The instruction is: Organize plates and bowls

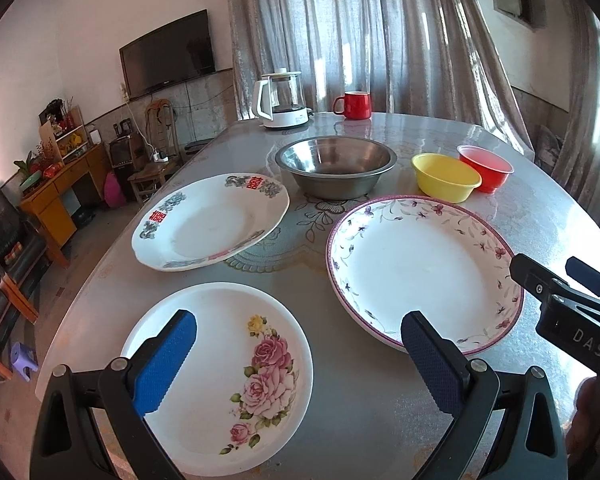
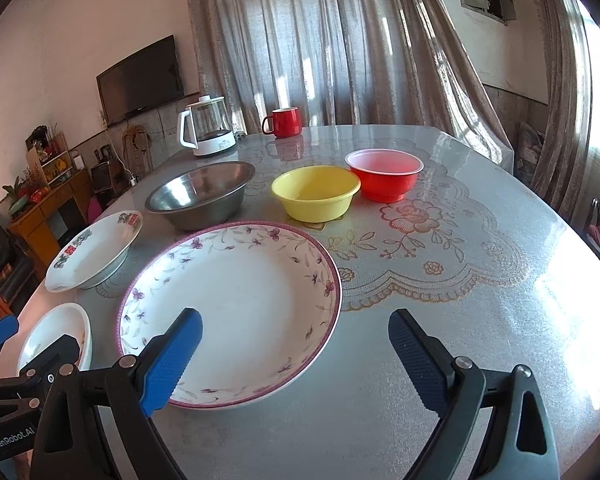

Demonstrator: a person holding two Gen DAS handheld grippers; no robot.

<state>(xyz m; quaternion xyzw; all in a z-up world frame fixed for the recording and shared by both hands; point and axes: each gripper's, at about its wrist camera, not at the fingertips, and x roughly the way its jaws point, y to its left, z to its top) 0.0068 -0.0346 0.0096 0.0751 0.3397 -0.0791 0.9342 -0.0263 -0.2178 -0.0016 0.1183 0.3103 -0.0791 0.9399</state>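
Since nothing is stacked yet, both claws hang released and empty; the left claw (image 1: 298,354) over the rose plate (image 1: 220,376), the right claw (image 2: 294,354) by the purple-rimmed plate (image 2: 236,304); bowls sit apart behind on the surface (image 2: 440,320).

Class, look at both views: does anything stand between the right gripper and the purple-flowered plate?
Nothing visible does. The right gripper is open just above the near rim of the purple-flowered plate; the yellow bowl sits beyond it.

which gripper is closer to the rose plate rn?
Left. The left gripper hangs open right over the rose plate; the right gripper is off to its right, over the purple-rimmed plate.
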